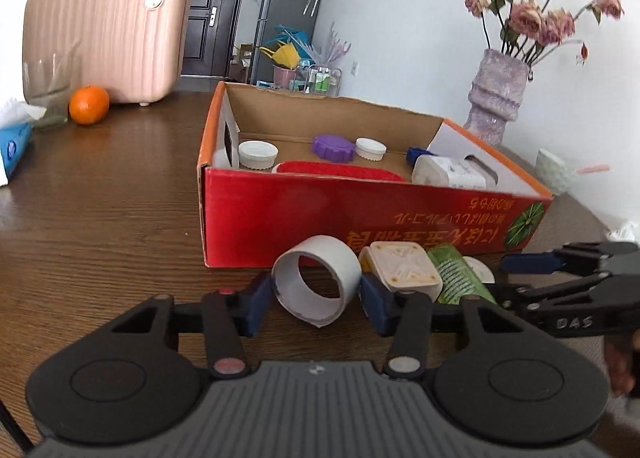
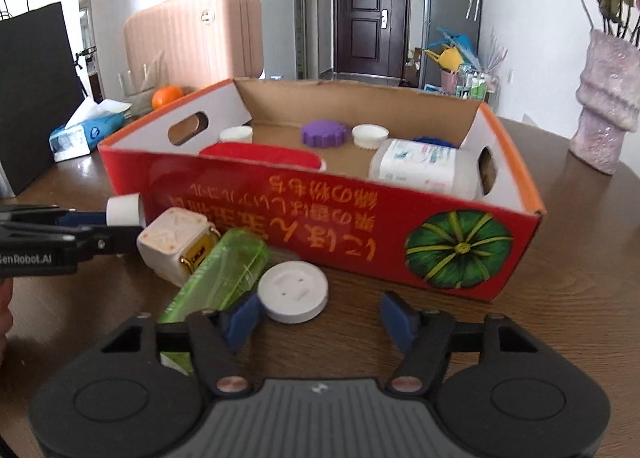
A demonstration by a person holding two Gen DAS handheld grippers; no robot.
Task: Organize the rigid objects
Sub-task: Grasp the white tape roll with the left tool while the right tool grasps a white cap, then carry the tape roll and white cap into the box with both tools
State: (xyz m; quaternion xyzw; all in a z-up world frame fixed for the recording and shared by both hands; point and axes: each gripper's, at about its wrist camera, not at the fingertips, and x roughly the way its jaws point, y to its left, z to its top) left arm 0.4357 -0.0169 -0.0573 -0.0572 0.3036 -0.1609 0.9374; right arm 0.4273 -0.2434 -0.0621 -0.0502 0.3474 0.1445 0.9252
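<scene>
Left wrist view: left gripper (image 1: 316, 300), blue-padded fingers set on either side of a white tape roll (image 1: 316, 282) lying on its side on the dark wooden table (image 1: 100, 226); whether the pads press the roll or merely flank it cannot be told. Just beside the roll, to its right: a cream square box with embossed lid (image 1: 402, 270), a translucent green ribbed case (image 1: 456, 278), then a white round disc (image 1: 480, 268), all close against the front wall of a red cardboard box with orange lettering (image 1: 360, 218).

Contents of cardboard box: red flat oval item (image 1: 340, 170), purple scalloped cap (image 1: 333, 148), two white ribbed caps (image 1: 258, 154) (image 1: 371, 148), white labelled bottle (image 1: 448, 172) lying on its side.

Right wrist view: right gripper (image 2: 320, 316), jaws spread wide, holding nothing; its left pad (image 2: 242, 318) sits touching or just beside the disc (image 2: 293, 292) and the green case (image 2: 224, 270).

Surroundings: orange fruit (image 1: 89, 105), pink ribbed suitcase (image 1: 108, 38), lilac textured vase of dried pink roses (image 1: 498, 98), blue tissue pack (image 2: 86, 132).
</scene>
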